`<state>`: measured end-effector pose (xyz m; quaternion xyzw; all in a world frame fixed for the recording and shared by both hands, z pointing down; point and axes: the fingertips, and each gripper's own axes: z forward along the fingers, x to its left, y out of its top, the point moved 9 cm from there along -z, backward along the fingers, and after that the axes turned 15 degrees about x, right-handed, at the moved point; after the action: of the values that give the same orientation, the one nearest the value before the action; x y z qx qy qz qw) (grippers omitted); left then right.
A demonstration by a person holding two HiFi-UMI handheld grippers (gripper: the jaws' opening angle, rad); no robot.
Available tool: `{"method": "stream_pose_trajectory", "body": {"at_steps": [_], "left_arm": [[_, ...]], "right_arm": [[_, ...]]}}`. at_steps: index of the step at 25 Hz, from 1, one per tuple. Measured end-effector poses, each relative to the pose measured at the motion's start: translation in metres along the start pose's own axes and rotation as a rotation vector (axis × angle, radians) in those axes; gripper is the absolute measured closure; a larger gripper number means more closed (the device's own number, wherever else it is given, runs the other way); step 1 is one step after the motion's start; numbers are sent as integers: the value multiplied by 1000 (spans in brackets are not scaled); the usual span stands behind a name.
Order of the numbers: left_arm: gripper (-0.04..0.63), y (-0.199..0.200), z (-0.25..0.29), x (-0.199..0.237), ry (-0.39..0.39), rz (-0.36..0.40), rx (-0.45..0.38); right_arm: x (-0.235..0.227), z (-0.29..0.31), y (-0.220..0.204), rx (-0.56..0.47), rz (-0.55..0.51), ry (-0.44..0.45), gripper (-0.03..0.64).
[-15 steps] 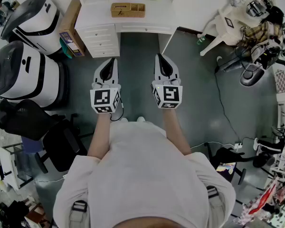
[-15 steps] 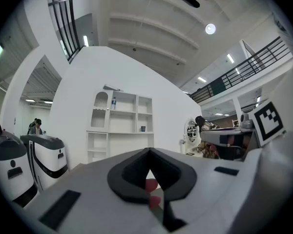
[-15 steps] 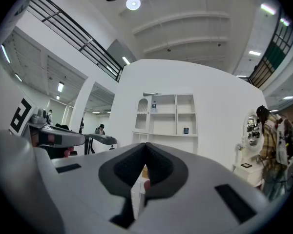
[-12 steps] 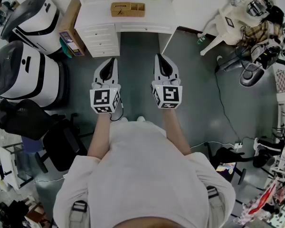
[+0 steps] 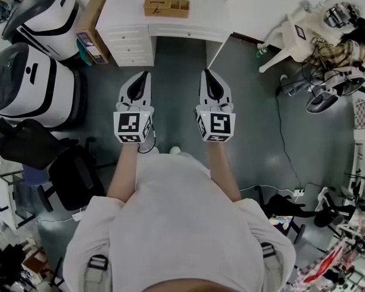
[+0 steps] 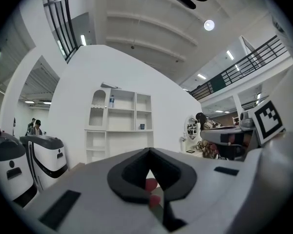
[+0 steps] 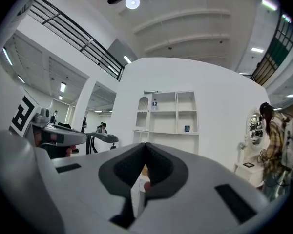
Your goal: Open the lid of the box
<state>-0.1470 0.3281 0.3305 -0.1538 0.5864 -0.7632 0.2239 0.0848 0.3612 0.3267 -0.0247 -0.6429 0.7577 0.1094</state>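
Left gripper (image 5: pixel 145 78) and right gripper (image 5: pixel 207 75) are both closed on nothing and held side by side, probably lining up on the box (image 5: pixel 166 6) at 12 o'clock on the desk (image 5: pixel 125 18).

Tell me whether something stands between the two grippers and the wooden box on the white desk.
Nothing visible does. Only grey floor lies between the left gripper, the right gripper and the white desk. The wooden box sits on the desk top, with nothing in front of it.
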Motion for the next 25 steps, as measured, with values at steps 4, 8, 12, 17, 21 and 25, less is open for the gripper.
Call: {"method": "stream_pose_trajectory", "body": {"at_steps": [4, 8, 12, 17, 21, 25], "left_arm": [[600, -2, 22, -9, 12, 24, 17], [600, -4, 42, -8, 35, 31, 34], [600, -5, 76, 5, 57, 24, 57], [600, 1, 137, 37, 65, 34, 49], [600, 14, 196, 73, 51, 28, 45], [600, 24, 259, 113, 33, 29, 53]], "right_arm": [[-19, 13, -12, 14, 12, 13, 621], [-34, 39, -25, 37, 14, 41, 621], [-54, 74, -30, 52, 17, 47, 621], [-73, 141, -26, 59, 6, 24, 620], [-79, 200, -9, 46, -3, 13, 621], [-89, 259, 10, 52, -4, 9, 621]]}}
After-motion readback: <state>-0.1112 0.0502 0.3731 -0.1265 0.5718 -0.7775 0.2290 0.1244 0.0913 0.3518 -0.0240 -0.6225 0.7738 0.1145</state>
